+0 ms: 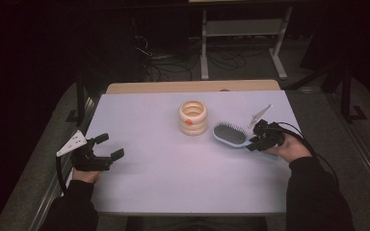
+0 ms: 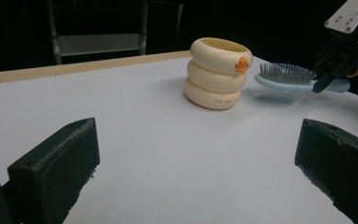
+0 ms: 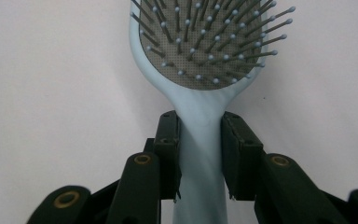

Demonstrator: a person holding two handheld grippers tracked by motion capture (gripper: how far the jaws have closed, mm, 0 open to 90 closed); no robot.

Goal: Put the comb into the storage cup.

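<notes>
A light blue hairbrush [image 1: 230, 134] with grey bristles is held just above the white table [image 1: 173, 163], right of centre, bristles up. My right gripper [image 1: 257, 139] is shut on its handle; in the right gripper view both black pads [image 3: 168, 149] press the handle of the hairbrush [image 3: 200, 154] from either side. The hairbrush [image 2: 286, 77] hovers, casting a shadow on the table. A cream ringed cup [image 1: 192, 117] with an orange duck mark stands left of the brush head. My left gripper [image 1: 107, 146] rests near the table's left edge, jaws wide apart with nothing between them.
The cream cup [image 2: 216, 72] stands upright a short way from the brush head. A wooden strip [image 1: 192, 86] runs along the table's far edge. Behind it are a metal rack [image 1: 243, 33] and floor cables in the dark.
</notes>
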